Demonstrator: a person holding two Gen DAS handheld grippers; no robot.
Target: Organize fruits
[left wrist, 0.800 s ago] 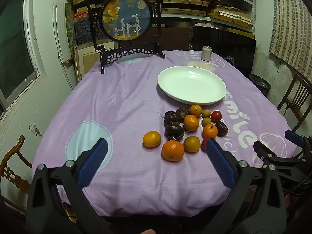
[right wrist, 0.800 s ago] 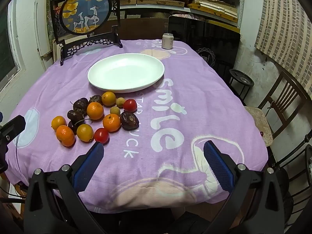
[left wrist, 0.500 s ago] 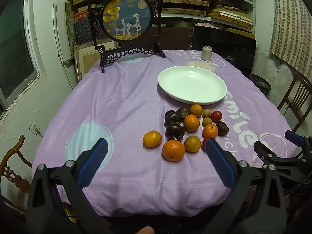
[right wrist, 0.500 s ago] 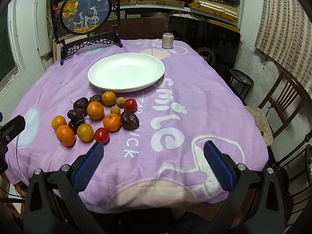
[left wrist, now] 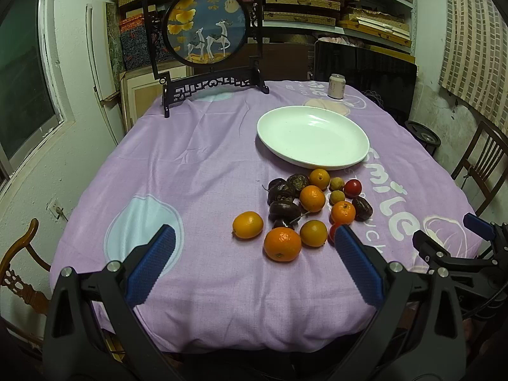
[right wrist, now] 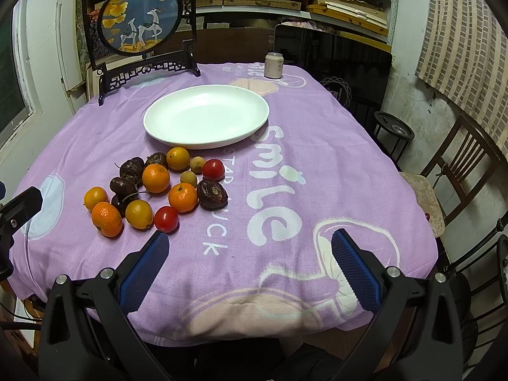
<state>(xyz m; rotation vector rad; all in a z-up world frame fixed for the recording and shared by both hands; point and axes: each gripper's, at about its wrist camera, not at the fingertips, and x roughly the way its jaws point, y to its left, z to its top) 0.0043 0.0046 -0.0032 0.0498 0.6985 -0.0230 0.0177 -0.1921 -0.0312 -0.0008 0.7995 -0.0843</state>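
Observation:
A cluster of fruit lies on the purple tablecloth: several oranges (left wrist: 282, 243) (right wrist: 106, 218), dark passion fruits (left wrist: 284, 210) (right wrist: 212, 194), two red tomatoes (right wrist: 166, 218) and small brown longans (left wrist: 337, 197). An empty white plate (left wrist: 312, 137) (right wrist: 206, 116) sits just behind the fruit. My left gripper (left wrist: 252, 238) is open and empty, low at the table's front edge, in front of the fruit. My right gripper (right wrist: 249, 241) is open and empty, to the right of the fruit. The right gripper also shows at the right of the left wrist view (left wrist: 451, 238).
A black framed deer screen (left wrist: 206, 28) (right wrist: 139, 20) stands at the table's far left. A small can (left wrist: 336, 86) (right wrist: 273, 65) stands at the far edge. Wooden chairs (right wrist: 457, 171) (left wrist: 19, 263) stand on both sides of the table.

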